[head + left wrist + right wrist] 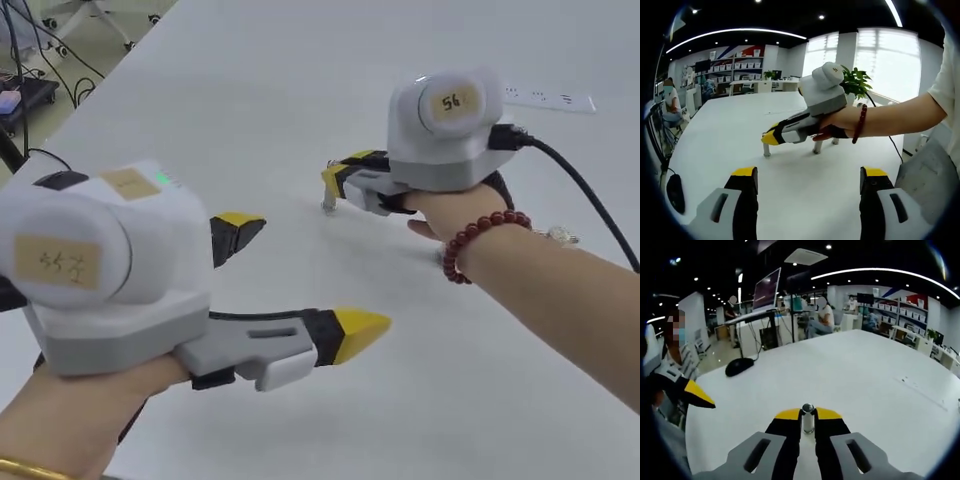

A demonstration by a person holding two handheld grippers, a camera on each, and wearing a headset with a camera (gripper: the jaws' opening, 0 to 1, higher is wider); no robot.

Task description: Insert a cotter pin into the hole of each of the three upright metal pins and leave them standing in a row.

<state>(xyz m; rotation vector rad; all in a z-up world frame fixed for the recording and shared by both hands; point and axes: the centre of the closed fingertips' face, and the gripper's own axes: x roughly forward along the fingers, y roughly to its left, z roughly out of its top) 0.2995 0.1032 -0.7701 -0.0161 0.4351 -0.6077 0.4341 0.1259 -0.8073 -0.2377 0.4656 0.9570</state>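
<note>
The wide, matte white tabletop [300, 80] carried a flat white power strip [550, 98] near its far edge and a rounded black mouse [740, 366] off to one side. A black cable [585, 190] trailed from the right gripper [332, 182]. Its black, yellow-tipped jaws were clamped on a small silvery upright metal pin [808, 422] standing on the tabletop. Two more short metal pins [817, 146] stood just beyond, their tops hidden behind the hand. The left gripper [300, 272] hovered nearer, jaws wide apart, holding nothing
</note>
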